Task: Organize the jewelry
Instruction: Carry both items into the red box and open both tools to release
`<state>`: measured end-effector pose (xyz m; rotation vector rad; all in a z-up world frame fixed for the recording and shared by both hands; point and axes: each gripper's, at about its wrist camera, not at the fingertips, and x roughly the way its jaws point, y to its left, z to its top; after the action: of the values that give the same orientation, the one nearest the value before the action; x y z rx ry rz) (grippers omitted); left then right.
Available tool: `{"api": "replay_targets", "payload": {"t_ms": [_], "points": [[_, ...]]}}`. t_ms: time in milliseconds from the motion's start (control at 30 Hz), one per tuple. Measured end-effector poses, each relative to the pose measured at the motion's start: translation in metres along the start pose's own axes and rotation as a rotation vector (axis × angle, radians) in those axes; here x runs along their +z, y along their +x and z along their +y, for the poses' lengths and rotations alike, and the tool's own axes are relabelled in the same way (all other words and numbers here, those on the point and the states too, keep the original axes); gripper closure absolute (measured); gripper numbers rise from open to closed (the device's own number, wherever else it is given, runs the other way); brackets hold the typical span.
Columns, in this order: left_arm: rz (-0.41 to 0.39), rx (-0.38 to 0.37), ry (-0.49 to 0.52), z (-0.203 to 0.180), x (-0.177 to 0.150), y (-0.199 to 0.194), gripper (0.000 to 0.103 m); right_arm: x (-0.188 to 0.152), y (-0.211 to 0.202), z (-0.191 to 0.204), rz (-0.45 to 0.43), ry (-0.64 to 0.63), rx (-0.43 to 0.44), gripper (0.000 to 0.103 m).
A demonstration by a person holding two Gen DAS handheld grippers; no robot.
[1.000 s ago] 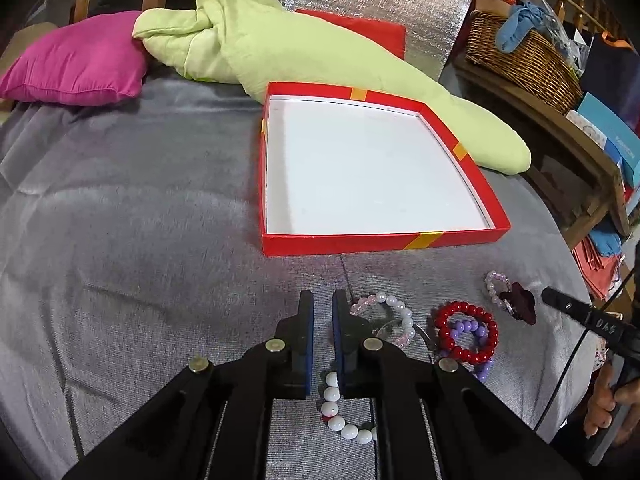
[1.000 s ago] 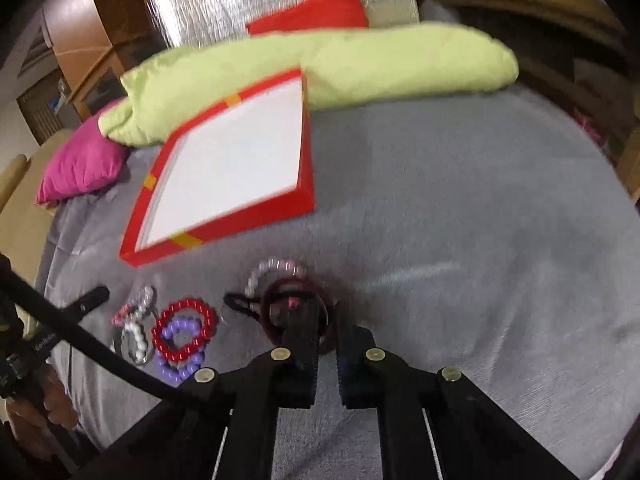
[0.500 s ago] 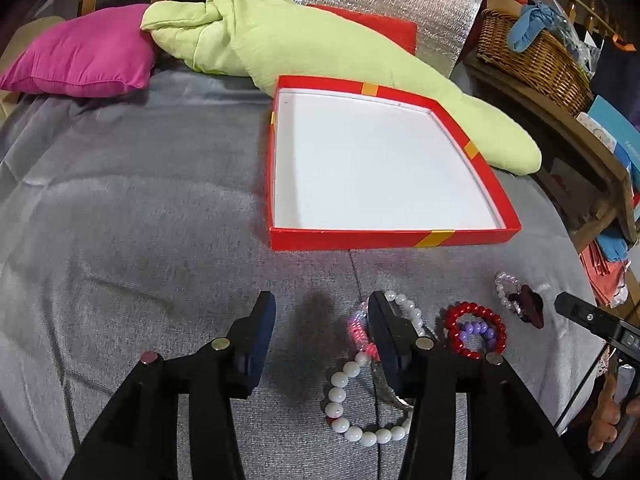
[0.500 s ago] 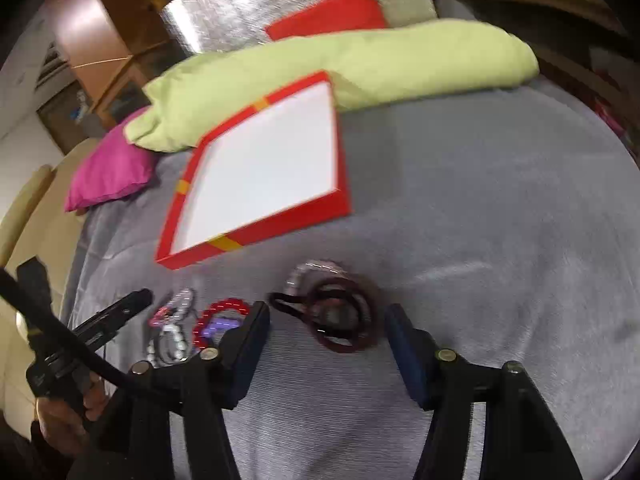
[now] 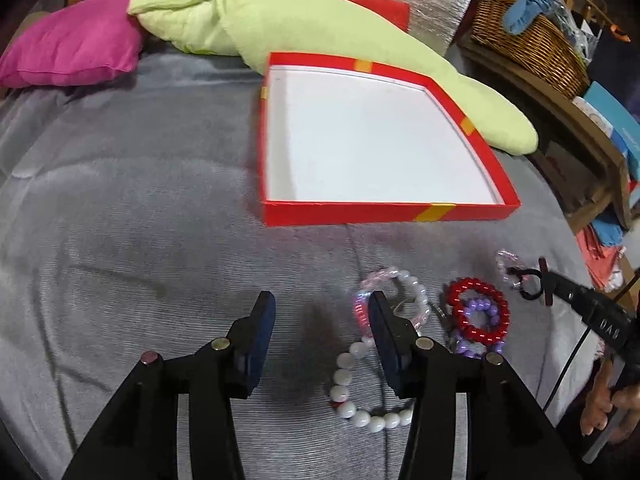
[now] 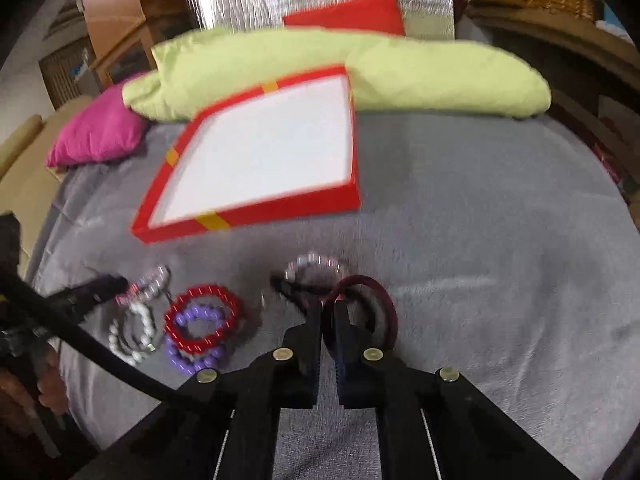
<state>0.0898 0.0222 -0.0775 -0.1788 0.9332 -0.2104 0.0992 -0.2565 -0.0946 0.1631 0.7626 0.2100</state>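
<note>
An empty red box with a white floor (image 5: 276, 140) (image 6: 172, 212) lies on the grey cover. In front of it lie beaded bracelets: white pearls (image 5: 344, 384), a pink and white one (image 5: 416, 288), a red one (image 5: 476, 312) (image 6: 200, 316) over a purple one (image 5: 480, 308). My left gripper (image 5: 322, 316) is open just left of the pearls, its right finger over them. My right gripper (image 6: 328, 312) is shut on a dark red bangle (image 6: 380, 300), next to a pale beaded bracelet (image 6: 312, 264).
A lime green cushion (image 5: 280, 16), a pink pillow (image 5: 72, 48) and a red cushion (image 6: 348, 14) lie behind the box. A wicker basket (image 5: 532, 44) stands on a wooden shelf at right. The bed's edge runs close on the right.
My left gripper opened from shut and stays open near the pearls. My right gripper opened half a second ago, then shut on the dark red bangle.
</note>
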Motion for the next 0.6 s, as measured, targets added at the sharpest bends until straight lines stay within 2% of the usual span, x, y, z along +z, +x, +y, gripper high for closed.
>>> {"api": "replay_targets", "payload": {"t_ms": [67, 167, 200, 267, 367, 467, 600], "points": [[0.016, -0.04, 0.0, -0.004, 0.0, 0.004, 0.055, 0.002, -0.004, -0.004, -0.02, 0.021, 0.016, 0.097], [0.023, -0.05, 0.011, -0.01, 0.001, 0.009, 0.056, 0.005, -0.01, -0.012, -0.039, 0.07, 0.03, 0.097], [0.024, -0.057, 0.015, -0.011, 0.003, 0.01, 0.059, 0.005, -0.011, -0.014, -0.047, 0.085, 0.036, 0.097], [0.035, -0.069, 0.035, -0.017, 0.004, 0.015, 0.081, 0.007, -0.017, -0.018, -0.074, 0.114, 0.048, 0.097], [0.023, -0.03, 0.103, -0.027, 0.004, 0.018, 0.093, 0.009, -0.022, -0.02, -0.096, 0.135, 0.058, 0.097], [0.006, -0.006, 0.137, -0.034, 0.007, 0.021, 0.095, 0.009, -0.02, -0.018, -0.085, 0.139, 0.064, 0.097], [-0.018, -0.01, 0.099, -0.026, 0.014, 0.018, 0.095, 0.009, -0.022, -0.014, -0.097, 0.131, 0.078, 0.097]]}}
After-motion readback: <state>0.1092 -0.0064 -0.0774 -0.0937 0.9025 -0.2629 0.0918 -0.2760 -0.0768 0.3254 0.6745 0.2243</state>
